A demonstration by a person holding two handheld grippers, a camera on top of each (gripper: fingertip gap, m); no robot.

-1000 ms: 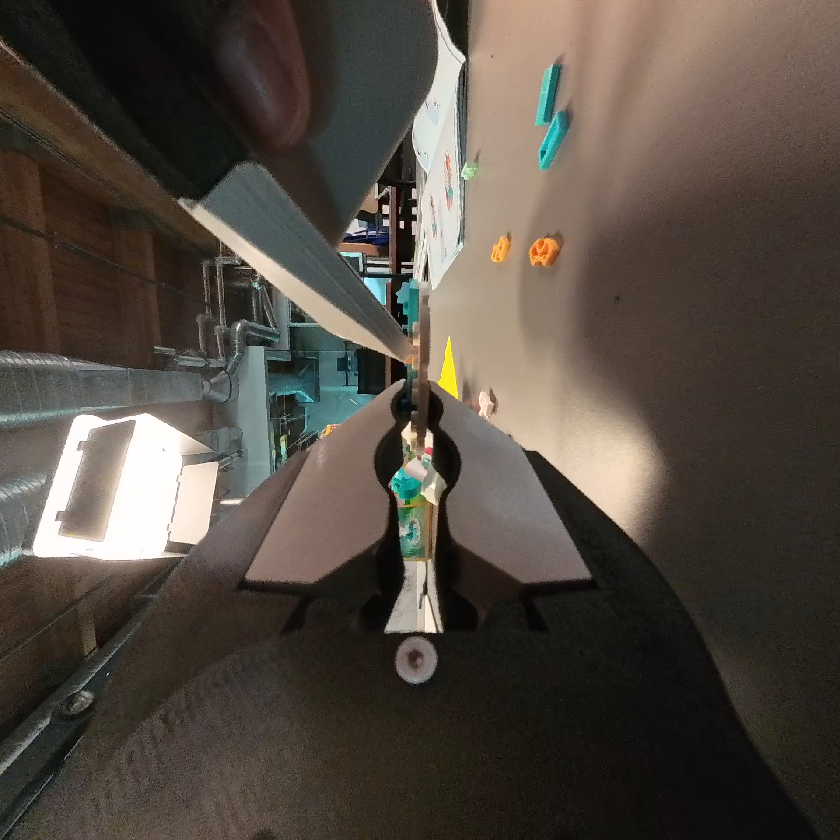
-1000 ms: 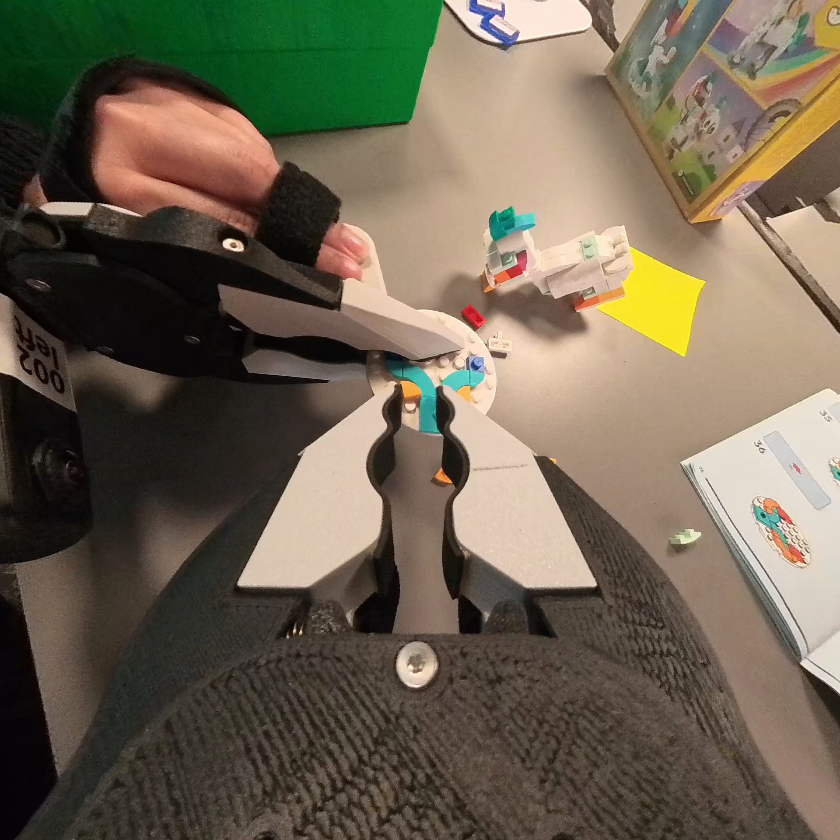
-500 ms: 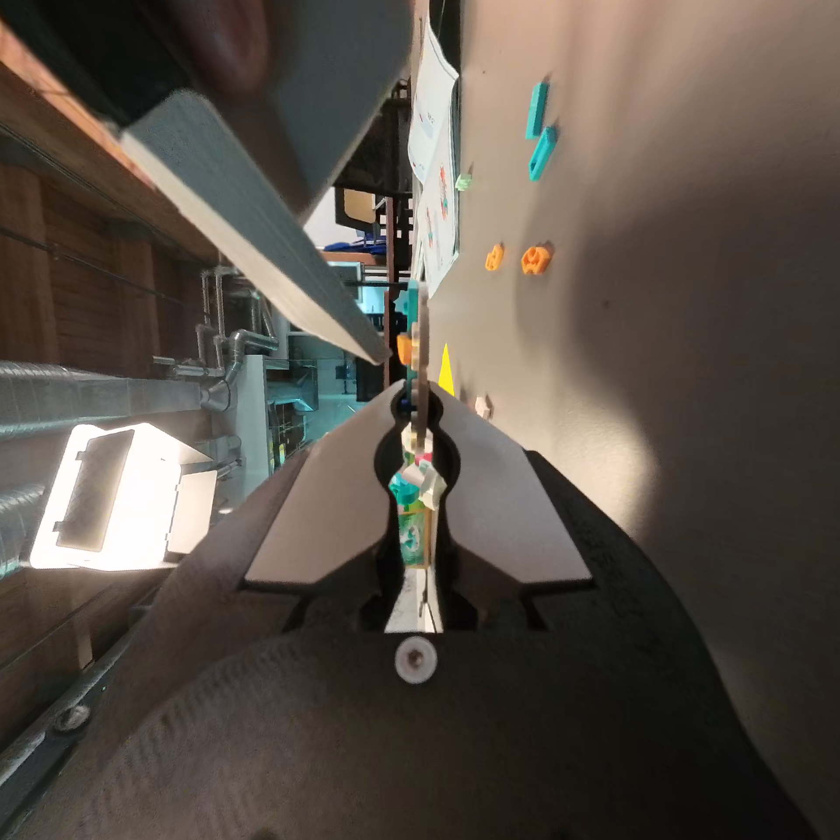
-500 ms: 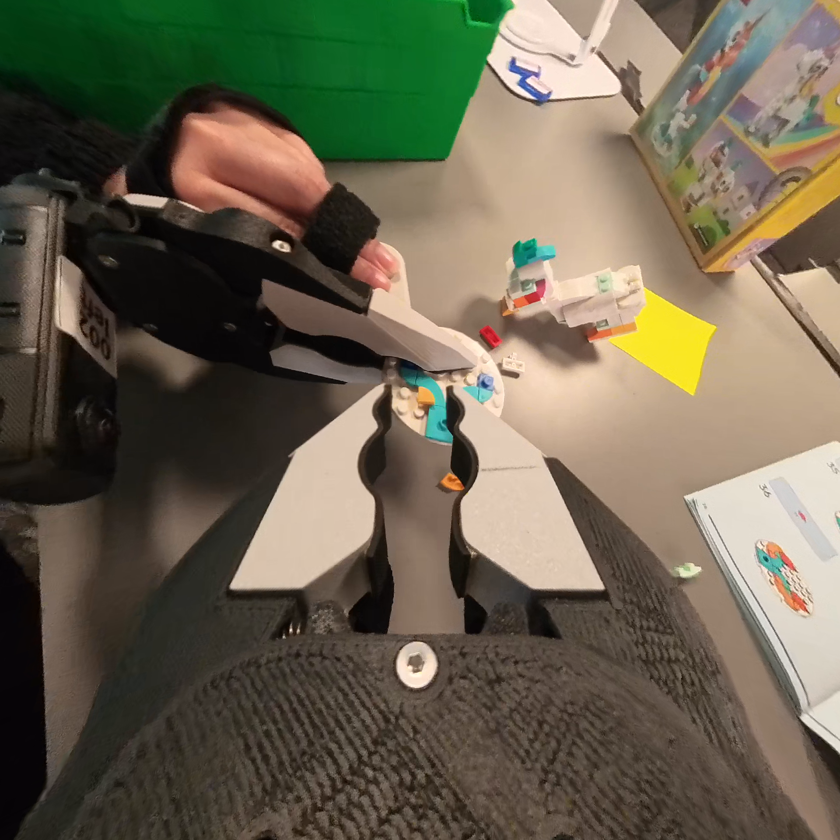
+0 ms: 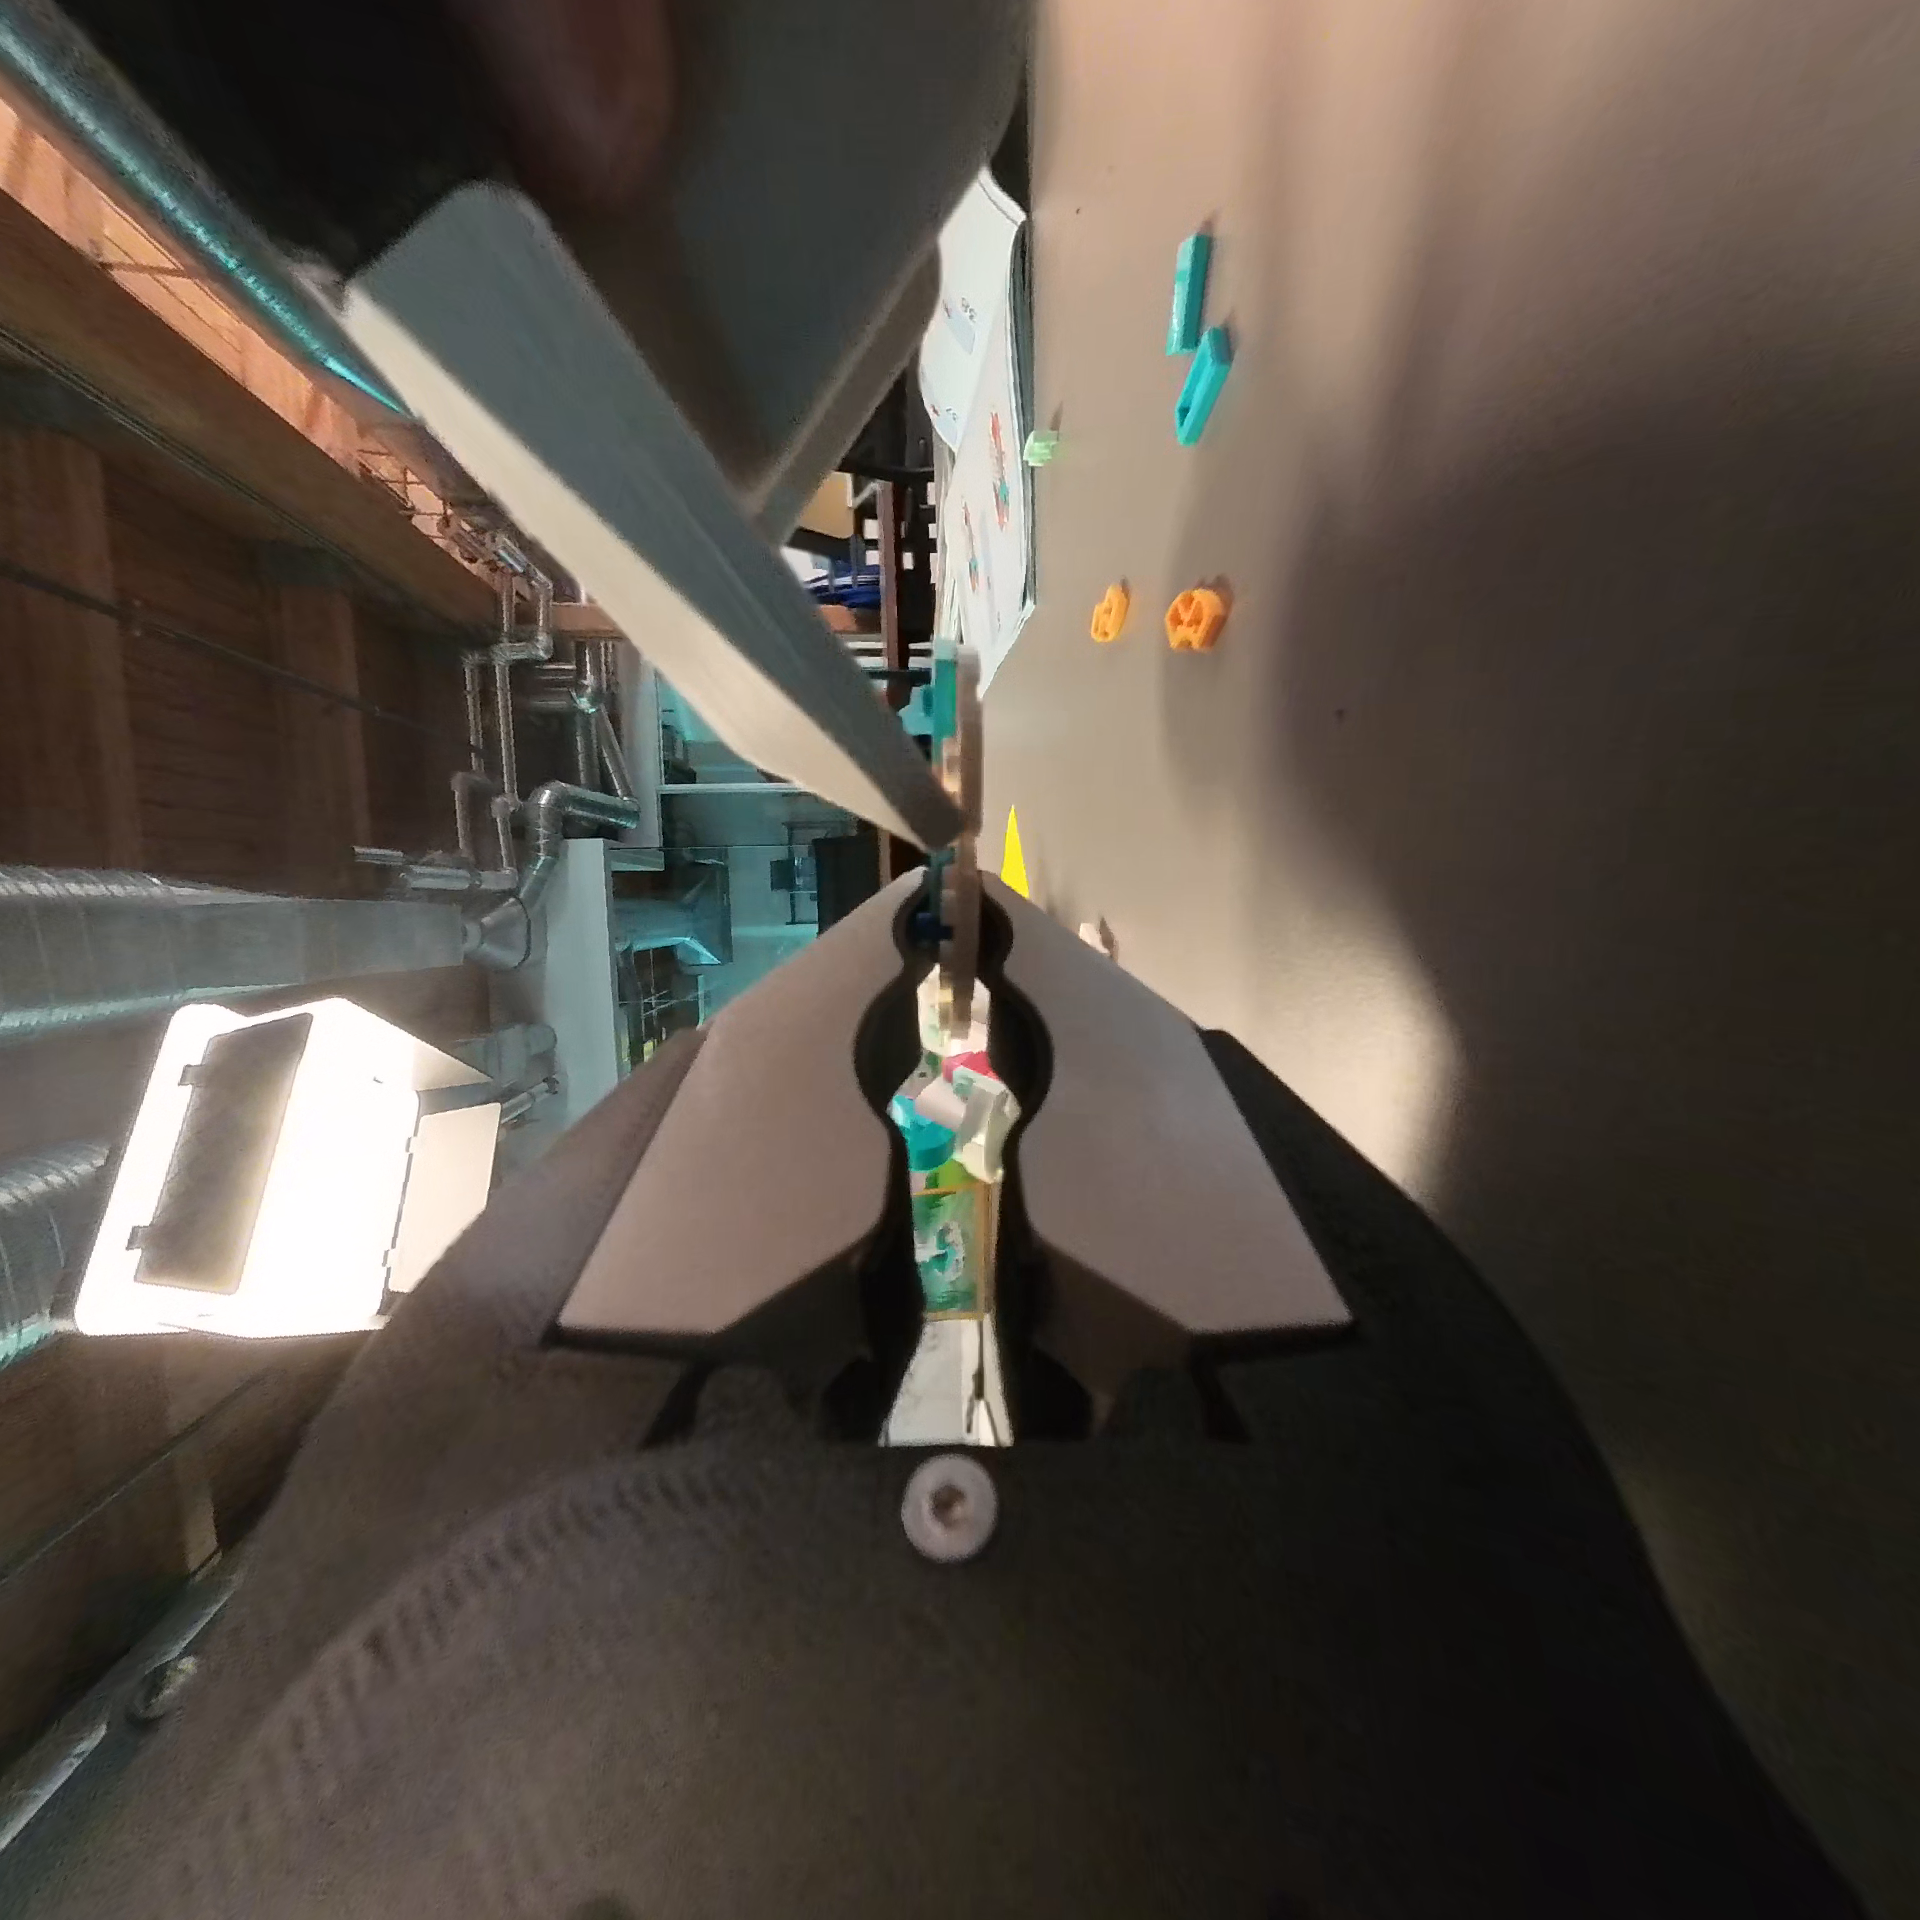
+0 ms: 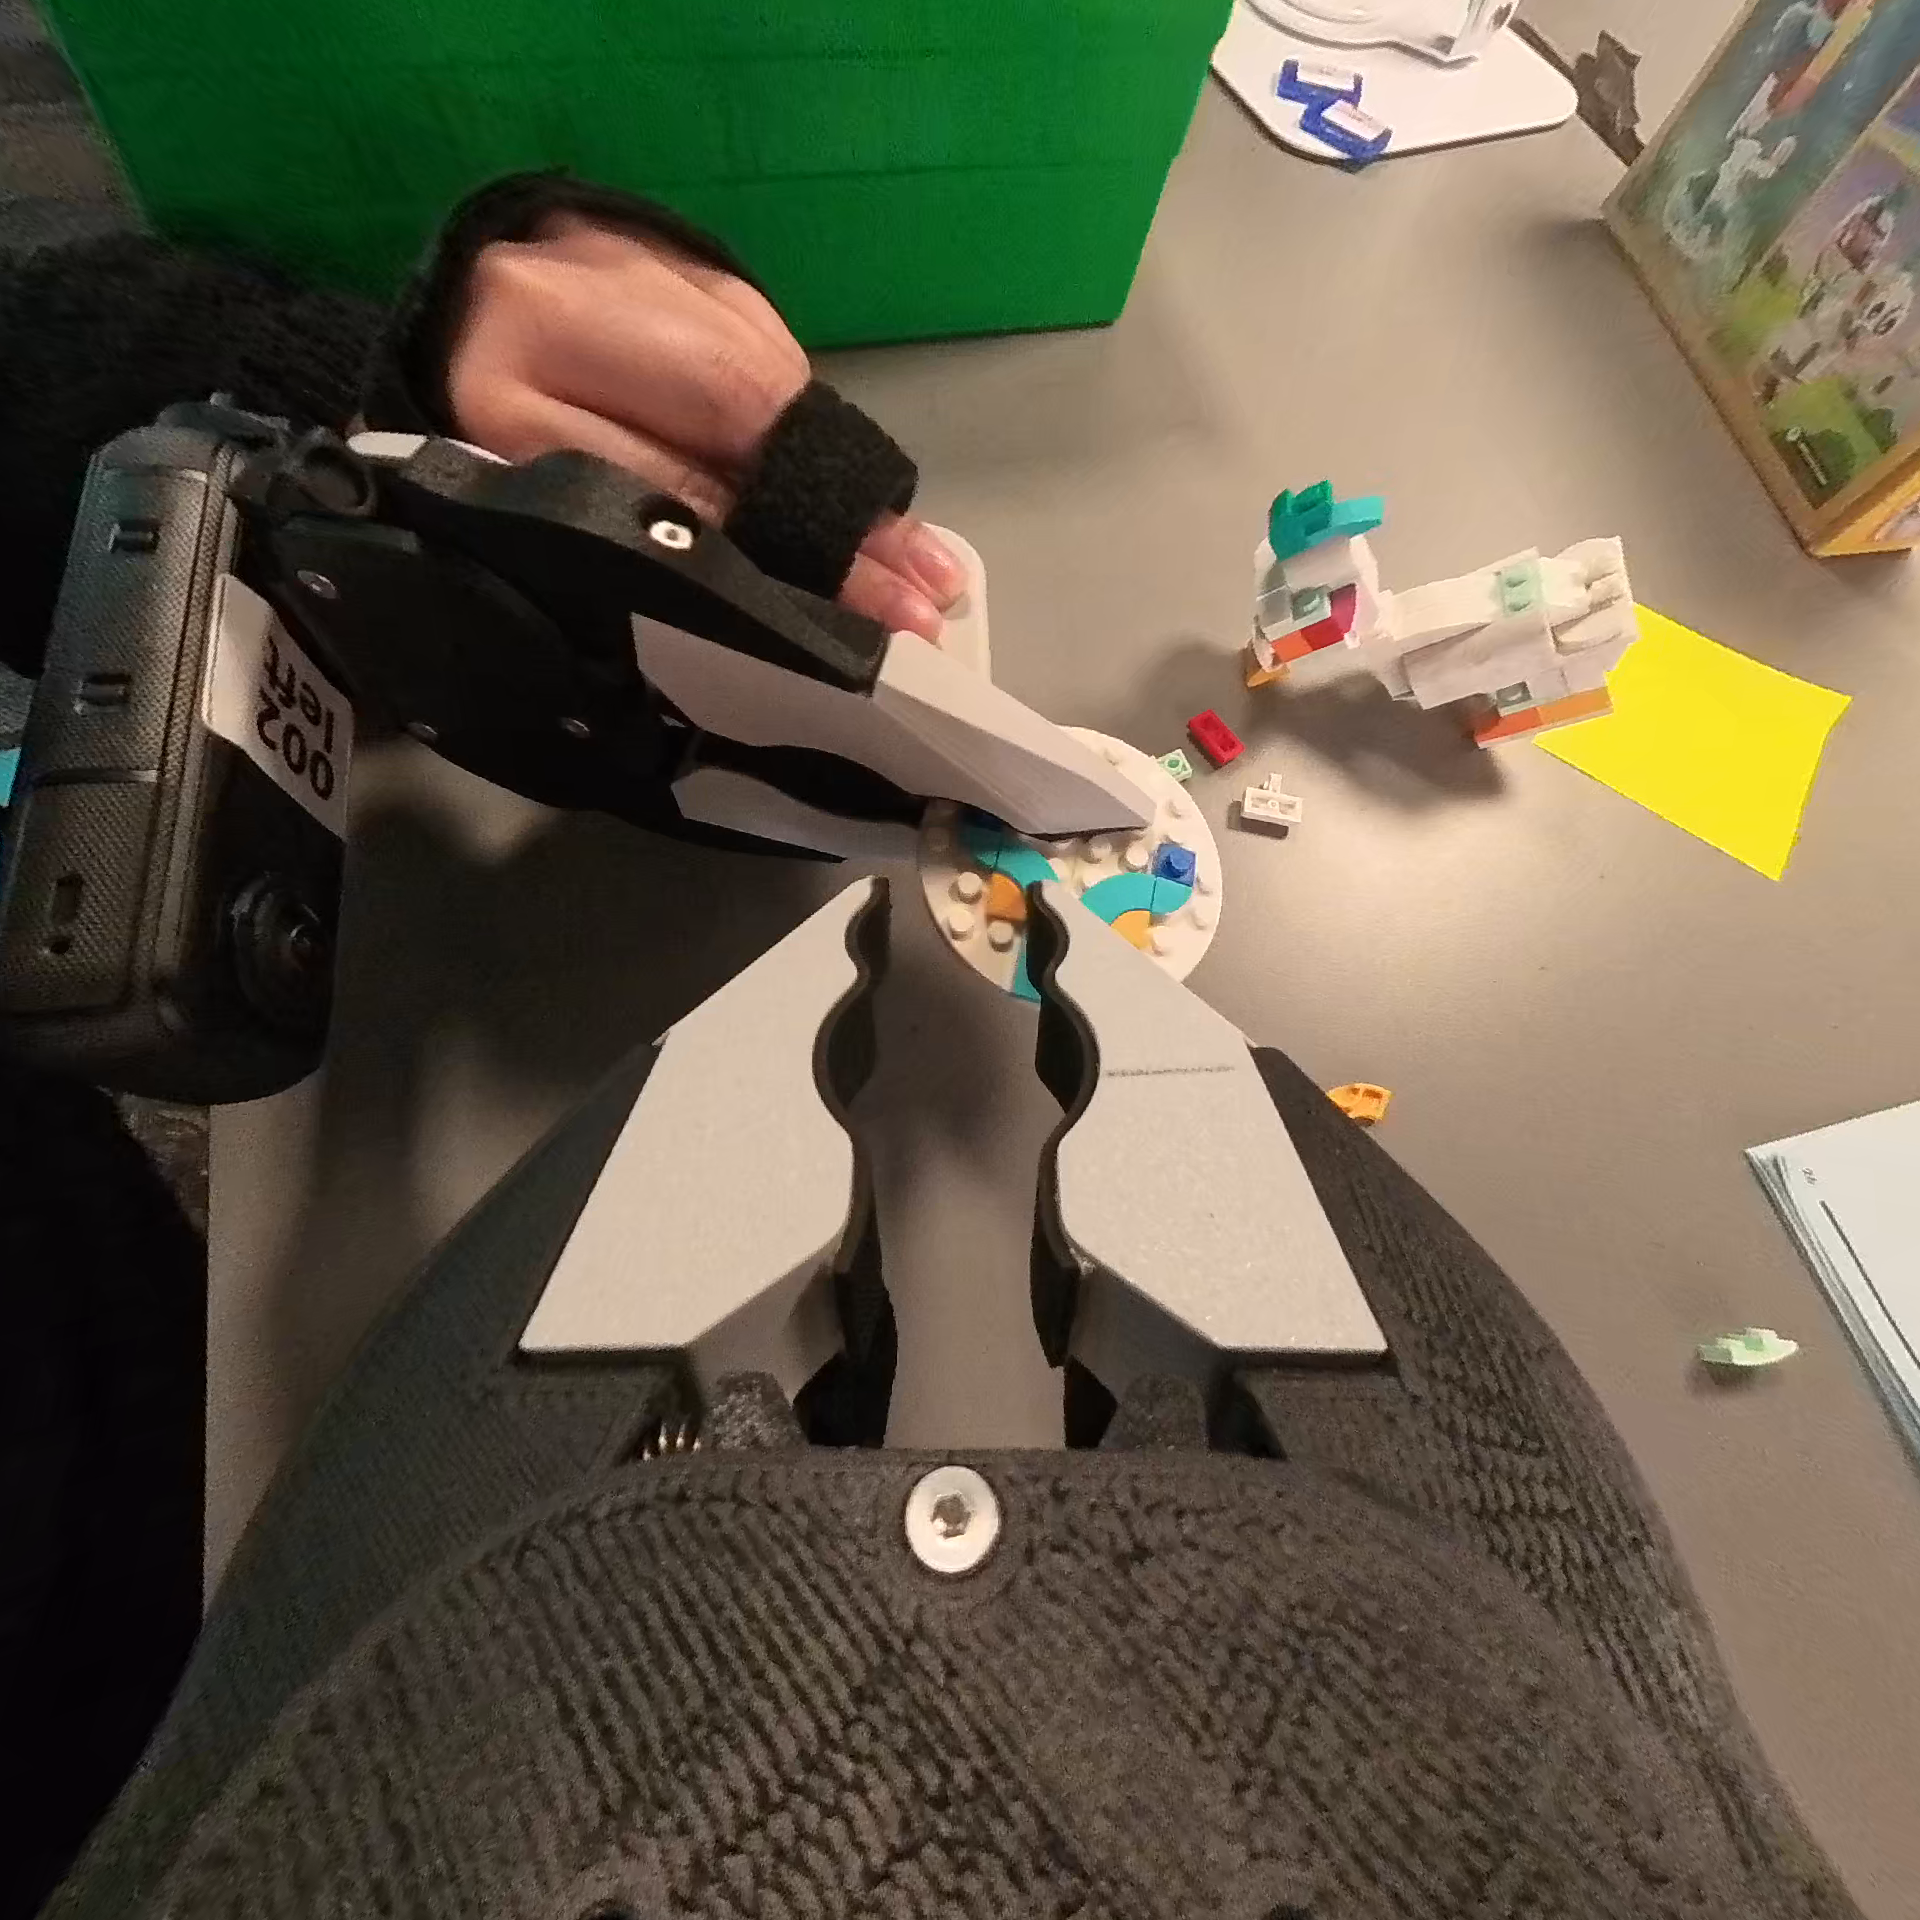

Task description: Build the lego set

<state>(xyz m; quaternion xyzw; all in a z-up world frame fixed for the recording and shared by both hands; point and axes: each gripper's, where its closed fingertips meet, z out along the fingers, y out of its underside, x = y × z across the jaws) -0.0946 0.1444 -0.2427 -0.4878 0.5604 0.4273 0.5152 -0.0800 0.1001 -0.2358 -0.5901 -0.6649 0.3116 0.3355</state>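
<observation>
Red brick (image 6: 1214, 737) and white duck (image 6: 1455, 634) flank plate (image 6: 1184, 935).

A green bin (image 6: 644, 156) stands at the far edge of the grey table (image 6: 1455, 1039). A yellow paper (image 6: 1714, 748) lies flat on the table to the right. A bright ceiling lamp (image 5: 281, 1164) and metal ducts (image 5: 208, 935) show in the left wrist view.

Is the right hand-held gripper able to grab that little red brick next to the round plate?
Probably yes: the right hand-held gripper is open, and the red brick lies bare beyond the round plate.
</observation>
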